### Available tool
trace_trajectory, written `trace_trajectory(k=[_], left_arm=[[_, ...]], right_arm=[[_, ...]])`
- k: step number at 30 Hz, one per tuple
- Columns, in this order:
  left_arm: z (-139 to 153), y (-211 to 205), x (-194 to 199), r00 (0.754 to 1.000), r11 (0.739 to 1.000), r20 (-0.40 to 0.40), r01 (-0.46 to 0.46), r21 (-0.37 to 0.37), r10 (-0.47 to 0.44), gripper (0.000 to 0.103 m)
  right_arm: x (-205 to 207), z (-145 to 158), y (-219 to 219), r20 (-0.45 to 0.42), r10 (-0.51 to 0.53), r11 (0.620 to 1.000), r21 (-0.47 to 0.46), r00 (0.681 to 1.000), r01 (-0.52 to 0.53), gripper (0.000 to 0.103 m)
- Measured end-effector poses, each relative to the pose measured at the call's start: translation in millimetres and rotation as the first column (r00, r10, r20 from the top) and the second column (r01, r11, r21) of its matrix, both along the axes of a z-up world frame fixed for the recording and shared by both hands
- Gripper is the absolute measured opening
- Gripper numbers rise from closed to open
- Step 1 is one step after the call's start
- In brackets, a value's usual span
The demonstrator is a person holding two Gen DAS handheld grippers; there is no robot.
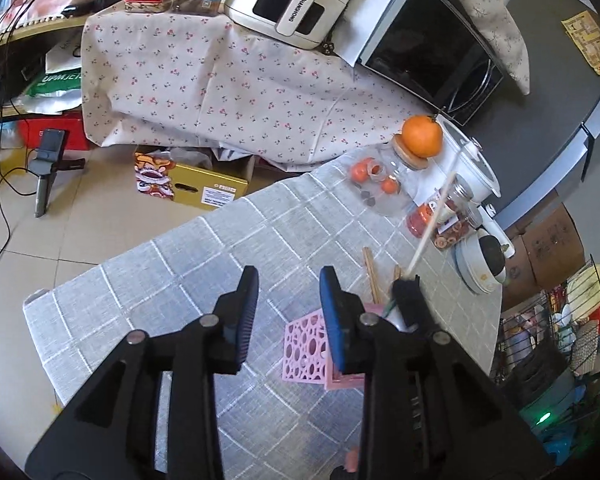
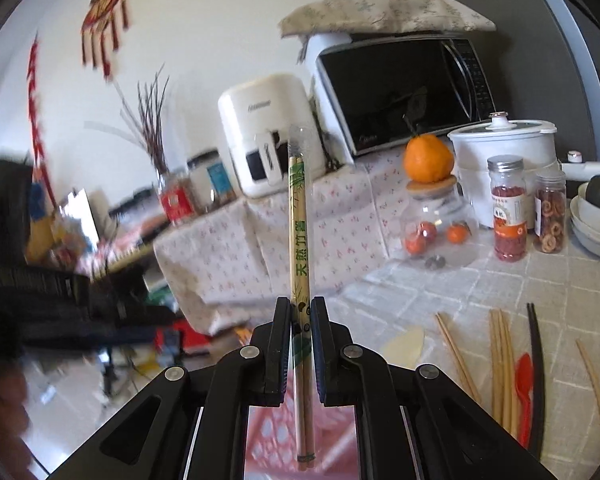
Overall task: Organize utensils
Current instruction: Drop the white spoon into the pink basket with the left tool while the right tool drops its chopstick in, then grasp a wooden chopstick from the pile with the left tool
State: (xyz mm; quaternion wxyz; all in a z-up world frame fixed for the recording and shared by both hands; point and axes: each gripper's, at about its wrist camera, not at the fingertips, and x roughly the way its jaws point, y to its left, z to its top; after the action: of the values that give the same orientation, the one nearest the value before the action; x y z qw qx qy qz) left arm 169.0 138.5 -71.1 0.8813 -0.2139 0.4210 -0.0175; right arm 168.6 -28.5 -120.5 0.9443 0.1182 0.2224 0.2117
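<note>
While the right hand-held gripper (image 2: 301, 322) pinches it near its lower third, a wrapped pair of bamboo chopsticks (image 2: 299, 236) stands almost upright, its long axis running top to bottom in the right wrist view. The pale sticks sit in a clear sleeve printed with green leaves and green Chinese characters; their upper tips point toward the white air fryer (image 2: 270, 136) behind, and their lower ends hang over a pink perforated holder (image 1: 306, 350) below.

Beyond, on the grey checked desk (image 1: 204, 264), loose utensils lie to the right: several bare bamboo chopsticks (image 2: 500, 364), a black pair (image 2: 537, 364) and a red spoon (image 2: 525, 384). Farther back stand a glass jar (image 2: 436, 228) topped with an orange (image 2: 428, 158), two jars of dried fruit (image 2: 510, 208), a white cooker (image 2: 504, 136) and stacked bowls (image 2: 596, 232).

From the left wrist view, the left hand-held gripper (image 1: 288, 280) is spread wide and holds nothing, hovering over the desk just beside the pink holder. Its right finger partly covers the holder.
</note>
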Motion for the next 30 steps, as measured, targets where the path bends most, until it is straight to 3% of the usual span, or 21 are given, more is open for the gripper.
trace_trajectory(k=[3,7,13,18,22,27,30], left_arm=[[2.7,0.0,-1.1,1.000,1.000,0.000,0.008,-0.017,-0.008,0.032],[5.7,-3.9,-2.9,1.000,1.000,0.003,0.028,-0.012,-0.028,0.035],[14.6,-18.9,-10.0,0.996,0.996,0.007,0.084,-0.025,-0.084,0.035],[26.0,-57.3,-20.2,0.982,0.981,0.019,0.184,0.060,-0.185,0.039],[24.7,-87.8,-26.8,0.968,0.965,-0.013,0.249,0.081,-0.249,0.039],[21.5,-142.4,-33.2,0.941,0.934,-0.043,0.338,0.112,-0.336,0.039],[11.5,-185.5,-34.2,0.924,0.911,-0.072,0.382,0.156,-0.375,0.039]], right_arm=[[-4.1,0.6,1.5,-0.057,0.047,0.997,-0.050,0.997,-0.050,0.023],[-12.8,18.0,-16.1,-0.067,0.038,0.999,-0.028,0.997,-0.040,0.045],[-2.3,57.8,-68.2,-0.124,-0.025,0.998,-0.062,0.992,0.017,0.049],[19.3,73.7,-126.5,-0.242,-0.100,0.989,-0.129,0.965,0.071,0.054],[40.4,47.6,-165.5,-0.422,-0.147,0.976,-0.211,0.894,0.061,0.054],[43.0,16.8,-216.0,-0.575,-0.208,0.978,-0.151,0.791,0.147,0.054],[38.4,17.4,-239.2,-0.602,-0.224,0.974,-0.122,0.767,0.189,0.054]])
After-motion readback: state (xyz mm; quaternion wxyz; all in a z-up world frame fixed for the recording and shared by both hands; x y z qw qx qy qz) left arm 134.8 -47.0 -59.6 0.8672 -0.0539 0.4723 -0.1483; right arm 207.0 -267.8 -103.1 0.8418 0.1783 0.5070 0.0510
